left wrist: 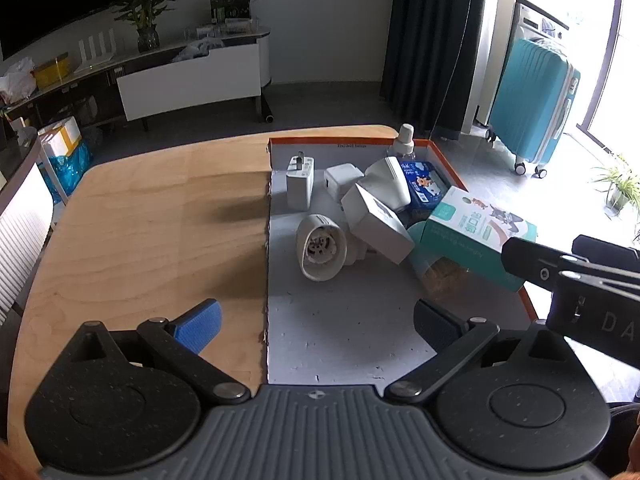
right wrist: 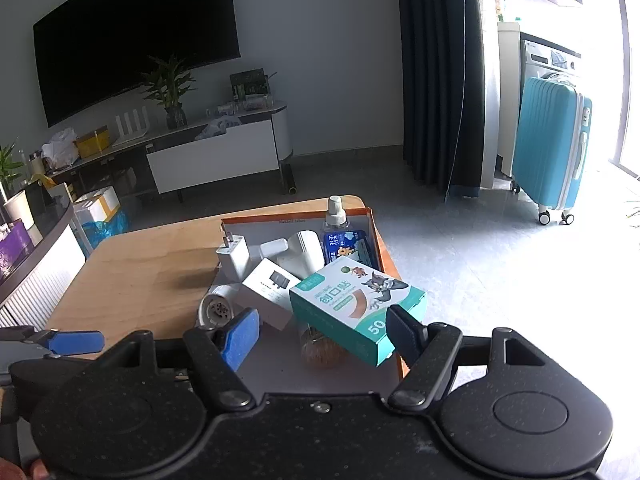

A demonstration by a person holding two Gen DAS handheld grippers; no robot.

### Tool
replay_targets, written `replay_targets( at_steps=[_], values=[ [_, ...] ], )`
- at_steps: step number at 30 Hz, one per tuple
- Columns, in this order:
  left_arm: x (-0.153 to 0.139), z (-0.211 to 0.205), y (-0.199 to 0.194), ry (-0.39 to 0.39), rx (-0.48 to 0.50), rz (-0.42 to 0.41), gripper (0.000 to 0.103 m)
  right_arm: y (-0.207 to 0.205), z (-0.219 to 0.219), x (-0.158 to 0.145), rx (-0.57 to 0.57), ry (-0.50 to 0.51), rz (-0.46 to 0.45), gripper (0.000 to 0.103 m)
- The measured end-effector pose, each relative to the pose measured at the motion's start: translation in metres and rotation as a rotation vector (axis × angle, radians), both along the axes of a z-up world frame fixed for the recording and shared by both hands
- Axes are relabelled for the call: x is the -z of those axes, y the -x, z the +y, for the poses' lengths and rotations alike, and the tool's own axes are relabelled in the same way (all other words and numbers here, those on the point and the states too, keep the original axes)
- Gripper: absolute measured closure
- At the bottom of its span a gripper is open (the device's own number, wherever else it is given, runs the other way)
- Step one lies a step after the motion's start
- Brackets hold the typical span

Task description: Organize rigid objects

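A shallow tray [left wrist: 352, 328] with an orange rim lies on the wooden table [left wrist: 140, 240]. It holds a white plug adapter [left wrist: 300, 184], a white lamp socket [left wrist: 320, 250] on its side, a white box [left wrist: 380, 228], a blue packet [left wrist: 424, 184], a white-capped bottle [left wrist: 406, 136] and a teal plaster box [right wrist: 356, 308]. The plaster box leans on a jar of toothpicks [right wrist: 320, 348]. My left gripper [left wrist: 316, 326] is open over the tray's near end, holding nothing. My right gripper [right wrist: 322, 336] is open too. Its right pad sits at the plaster box's near corner and its left pad stands well clear.
The tray sits on the table's right side, close to the edge [right wrist: 394, 264]. A TV cabinet [right wrist: 212, 156] stands behind, and a teal suitcase [right wrist: 552, 148] stands on the floor to the right. My right gripper's arm [left wrist: 568, 276] crosses the left view's right side.
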State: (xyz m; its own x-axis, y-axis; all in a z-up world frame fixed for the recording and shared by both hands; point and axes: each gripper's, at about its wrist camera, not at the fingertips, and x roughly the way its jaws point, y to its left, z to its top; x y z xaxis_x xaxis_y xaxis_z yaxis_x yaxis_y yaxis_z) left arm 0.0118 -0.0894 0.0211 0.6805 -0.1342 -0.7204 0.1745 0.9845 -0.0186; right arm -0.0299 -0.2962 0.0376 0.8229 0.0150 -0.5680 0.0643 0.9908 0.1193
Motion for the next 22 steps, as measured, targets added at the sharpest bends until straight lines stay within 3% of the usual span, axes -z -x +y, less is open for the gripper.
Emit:
replay_targets(
  at_steps=[22],
  values=[
    [0.0061, -0.0022, -0.0046, -0.005, -0.003, 0.024, 0.0, -0.0029, 0.0003, 0.0037, 0.001, 0.0, 0.008, 0.02]
  ],
)
